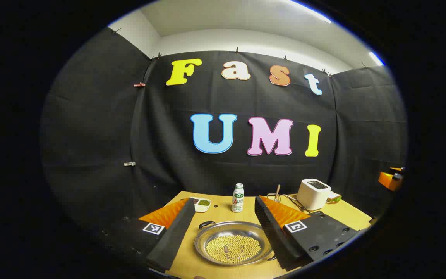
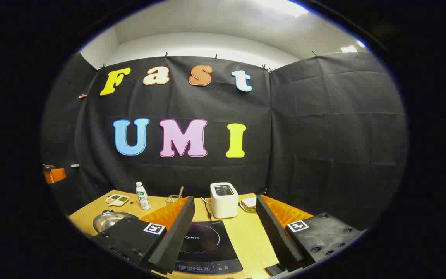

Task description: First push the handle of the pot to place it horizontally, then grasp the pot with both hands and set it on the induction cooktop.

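Steel pot (image 1: 234,243) w/ yellow beans sits near the bench's (image 1: 223,211) front edge, between the spread-open fingers of the left gripper (image 1: 229,236), untouched. Right gripper (image 2: 227,236), fingers also wide apart, hangs over the black induction cooktop (image 2: 207,248). Toaster (image 2: 223,200) & bottle (image 1: 237,198) stand toward the back edge.

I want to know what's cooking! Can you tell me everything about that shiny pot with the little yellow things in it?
The shallow round silver metal pot sits flat on the wooden table, between the left gripper's open fingers, untouched. Small yellow beans cover its bottom. A dark loop handle sticks out at its far-left rim.
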The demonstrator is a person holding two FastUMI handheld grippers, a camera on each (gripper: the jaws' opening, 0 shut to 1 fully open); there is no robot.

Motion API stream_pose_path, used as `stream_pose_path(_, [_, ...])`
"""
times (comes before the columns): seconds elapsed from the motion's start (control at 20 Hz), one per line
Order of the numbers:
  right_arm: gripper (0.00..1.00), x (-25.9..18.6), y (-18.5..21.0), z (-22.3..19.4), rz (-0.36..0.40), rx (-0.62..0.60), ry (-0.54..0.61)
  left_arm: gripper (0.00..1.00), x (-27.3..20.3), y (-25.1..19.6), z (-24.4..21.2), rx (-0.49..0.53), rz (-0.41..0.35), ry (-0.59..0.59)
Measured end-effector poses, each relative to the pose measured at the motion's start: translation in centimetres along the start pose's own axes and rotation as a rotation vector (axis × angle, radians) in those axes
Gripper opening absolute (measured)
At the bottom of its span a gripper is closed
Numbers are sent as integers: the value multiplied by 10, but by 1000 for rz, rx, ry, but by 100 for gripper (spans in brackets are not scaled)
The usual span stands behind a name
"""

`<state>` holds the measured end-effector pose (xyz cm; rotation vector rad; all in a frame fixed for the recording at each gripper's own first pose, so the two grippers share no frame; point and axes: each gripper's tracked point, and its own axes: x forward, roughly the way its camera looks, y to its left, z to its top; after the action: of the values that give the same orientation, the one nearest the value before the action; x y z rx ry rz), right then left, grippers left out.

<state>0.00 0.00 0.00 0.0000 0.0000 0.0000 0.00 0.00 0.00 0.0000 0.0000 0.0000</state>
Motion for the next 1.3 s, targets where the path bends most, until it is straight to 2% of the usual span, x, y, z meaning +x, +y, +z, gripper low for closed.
stream_pose_path(0.4, [98, 5, 16, 10, 34, 17, 5, 97, 1, 10, -5, 4, 14, 14])
stream_pose_path(0.45, [100, 5, 18, 10, 37, 18, 5, 97, 2, 9, -5, 10, 10, 15])
stream_pose_path(0.9, [98, 6, 23, 5, 43, 11, 24, 97, 10, -3, -8, 36, -44, 21])
stream_pose_path(1.25, [98, 5, 20, -3, 34, 7, 44, 97, 12, 0, -26, 31, -50, 68])
stream_pose_path(1.3, [98, 6, 21, -5, 35, 6, 48, 99, 12, 0, -29, 31, -52, 77])
